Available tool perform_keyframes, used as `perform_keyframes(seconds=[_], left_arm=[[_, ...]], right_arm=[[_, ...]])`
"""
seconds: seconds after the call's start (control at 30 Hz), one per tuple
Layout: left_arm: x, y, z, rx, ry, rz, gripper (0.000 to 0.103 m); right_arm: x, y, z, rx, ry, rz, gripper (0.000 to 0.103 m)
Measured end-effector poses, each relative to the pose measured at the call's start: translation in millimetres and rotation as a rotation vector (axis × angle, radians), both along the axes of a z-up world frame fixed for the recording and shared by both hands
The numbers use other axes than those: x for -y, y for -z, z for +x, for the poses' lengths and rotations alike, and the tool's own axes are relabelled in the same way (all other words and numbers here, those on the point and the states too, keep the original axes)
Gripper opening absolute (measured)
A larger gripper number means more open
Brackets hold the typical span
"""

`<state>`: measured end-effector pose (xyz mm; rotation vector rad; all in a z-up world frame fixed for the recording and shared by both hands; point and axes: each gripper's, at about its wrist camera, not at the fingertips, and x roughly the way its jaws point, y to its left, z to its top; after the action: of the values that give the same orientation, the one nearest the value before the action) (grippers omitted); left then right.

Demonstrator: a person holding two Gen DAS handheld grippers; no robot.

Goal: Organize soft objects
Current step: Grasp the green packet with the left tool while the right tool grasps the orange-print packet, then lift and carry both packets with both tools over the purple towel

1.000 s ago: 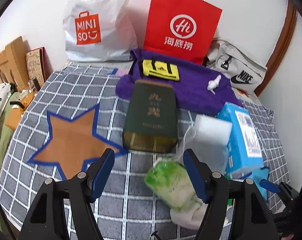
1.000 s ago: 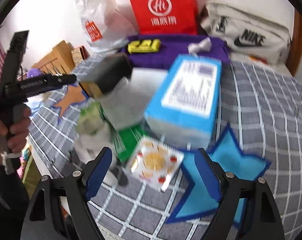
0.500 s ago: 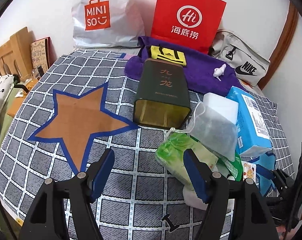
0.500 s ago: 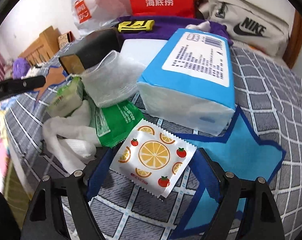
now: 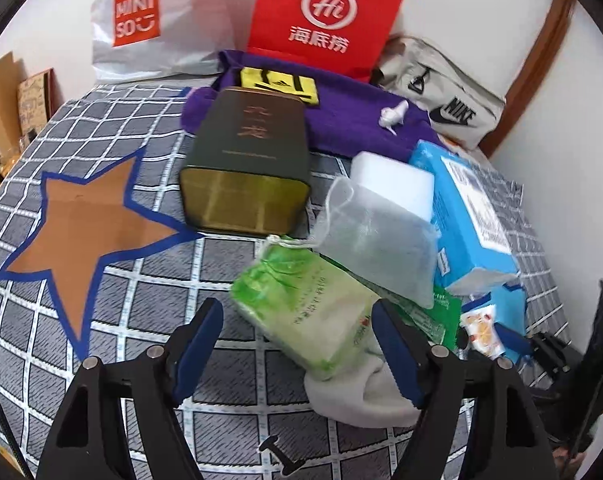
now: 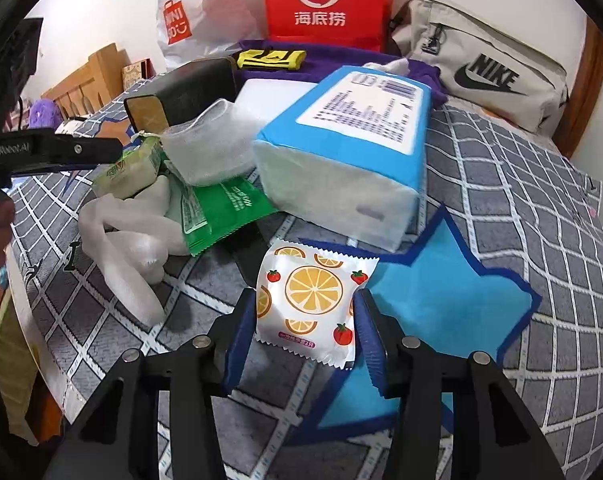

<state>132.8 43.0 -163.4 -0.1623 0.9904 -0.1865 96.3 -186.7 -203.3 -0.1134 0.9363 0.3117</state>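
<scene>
Right gripper jaws just closing around the orange-print sachet, pads touching its edges (on the checked cloth). Left gripper spread wide, gripping nothing, over the green tissue pack.

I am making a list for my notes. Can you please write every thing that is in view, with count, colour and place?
checked cover: 1, grey and white, under everything
star patches: 2, brown left, blue right
tin: 1, dark green, lying mid-table
tissue pack: 1, blue and white, partly on blue star
green wipes pack: 1, on white sock
mesh pouch: 1, white, centre pile
green sachet: 1, under pouch
fruit-print sachet: 1, white, between right tongs
purple towel: 1, back
bags: red, white, beige, at wall
left tongs: open
right tongs: just closing round sachet
</scene>
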Motion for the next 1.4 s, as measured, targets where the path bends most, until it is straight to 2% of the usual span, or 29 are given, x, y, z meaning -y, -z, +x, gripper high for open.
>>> perform_keyframes(seconds=[0.1, 0.17, 0.27, 0.4, 0.5, 0.6, 0.67, 0.73, 0.87, 1.0, 1.07, 1.1, 1.2, 1.4], left_arm=[[10, 5, 4, -0.001, 0.004, 0.044, 0.076], [13, 7, 5, 0.003, 0.000, 0.049, 0.076], [14, 8, 5, 0.021, -0.006, 0.056, 0.072], [8, 7, 2, 0.022, -0.001, 0.024, 0.046], [4, 6, 0, 0.022, 0.005, 0.019, 0.040], [3, 4, -2, 0.019, 0.006, 0.012, 0.040], [3, 4, -2, 0.012, 0.001, -0.002, 0.045], [7, 4, 0, 0.002, 0.018, -0.009, 0.069], [16, 2, 5, 0.004, 0.006, -0.003, 0.081], [25, 10, 18, -0.029, -0.047, 0.050, 0.081], [23, 12, 18, -0.023, -0.071, 0.052, 0.079], [21, 12, 19, -0.021, -0.083, 0.054, 0.066], [12, 10, 15, -0.009, -0.084, 0.016, 0.062], [-3, -5, 3, 0.013, -0.098, -0.003, 0.059]], right_arm=[[9, 0, -1, 0.003, 0.009, 0.008, 0.046], [12, 0, -2, 0.009, 0.017, 0.012, 0.038], [14, 0, -2, 0.012, 0.022, 0.014, 0.035], [15, -1, -3, 0.016, 0.020, 0.013, 0.033], [16, -2, -3, 0.015, 0.020, 0.018, 0.032], [15, -2, -4, 0.015, 0.016, 0.014, 0.032], [15, -2, -5, 0.015, 0.014, 0.013, 0.032], [15, -1, -6, 0.016, 0.014, 0.013, 0.032], [14, -1, -7, 0.017, 0.013, 0.010, 0.032], [14, -1, -7, 0.017, 0.015, 0.013, 0.032], [14, -1, -7, 0.016, 0.018, 0.018, 0.032], [15, -1, -7, 0.015, 0.019, 0.022, 0.032], [17, -3, -7, 0.015, 0.017, 0.033, 0.031], [21, -14, -10, 0.027, 0.004, 0.062, 0.027]])
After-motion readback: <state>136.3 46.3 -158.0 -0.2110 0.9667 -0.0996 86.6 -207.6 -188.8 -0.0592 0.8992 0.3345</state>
